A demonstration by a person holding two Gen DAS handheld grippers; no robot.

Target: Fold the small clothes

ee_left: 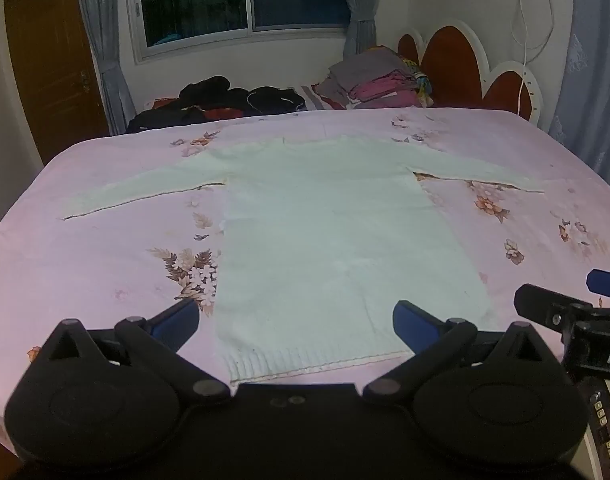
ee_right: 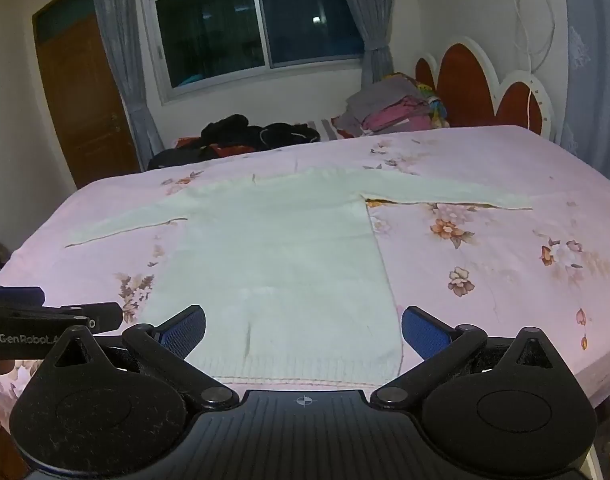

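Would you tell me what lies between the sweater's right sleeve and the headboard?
Only bare floral bedsheet separates the sweater sleeve from the headboard, clearest in the right wrist view.

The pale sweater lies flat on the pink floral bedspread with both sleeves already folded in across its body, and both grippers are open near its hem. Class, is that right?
Not quite. The pale sweater lies flat on the bedspread, but both sleeves are spread straight out to the sides, as the left wrist view shows. The left gripper and right gripper are indeed open near the hem.

Bedroom in a home: bed (ee_left: pixel 105 200) with floral pink sheet, padded headboard (ee_left: pixel 457 64), curtained window (ee_left: pixel 241 0), wooden door (ee_left: pixel 45 60).
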